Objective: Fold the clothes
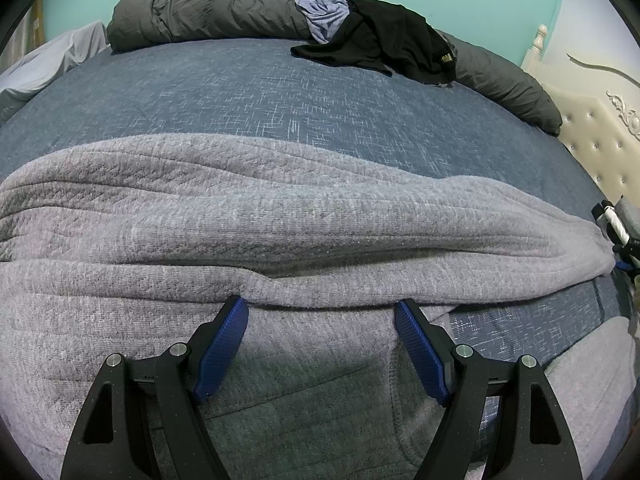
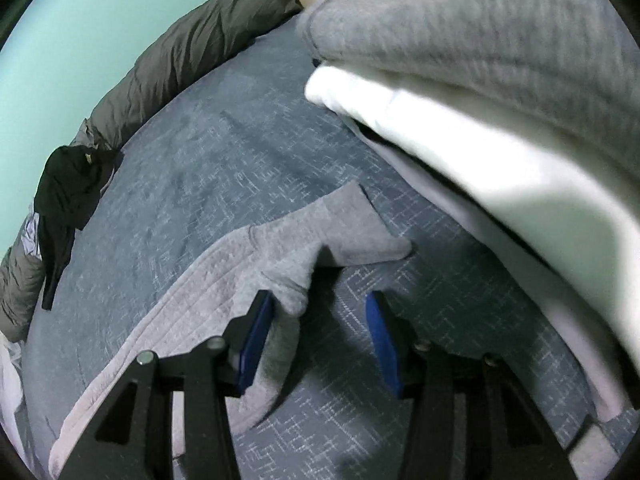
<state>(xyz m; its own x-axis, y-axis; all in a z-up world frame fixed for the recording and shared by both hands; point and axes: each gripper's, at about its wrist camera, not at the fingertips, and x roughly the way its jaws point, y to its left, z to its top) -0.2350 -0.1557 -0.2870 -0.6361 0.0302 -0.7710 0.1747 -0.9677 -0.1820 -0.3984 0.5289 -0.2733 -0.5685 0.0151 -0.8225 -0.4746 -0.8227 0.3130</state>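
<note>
A grey knit sweatshirt (image 1: 280,216) lies spread across the blue bed cover (image 1: 248,92), folded over on itself with a long ridge. My left gripper (image 1: 321,312) is open just above it, fingers on either side of a fold edge. In the right wrist view my right gripper (image 2: 320,304) is open, with a corner of the grey sweatshirt (image 2: 304,248) lying between its fingers, against the left pad. The right gripper also shows at the right edge of the left wrist view (image 1: 618,236).
A dark grey duvet (image 1: 200,12) is bunched at the far side, with a black garment (image 1: 392,36) and a pale blue one (image 1: 320,12) on it. A cream headboard (image 1: 600,128) is at the right. A stack of grey and white folded cloth (image 2: 480,80) fills the right view's upper right.
</note>
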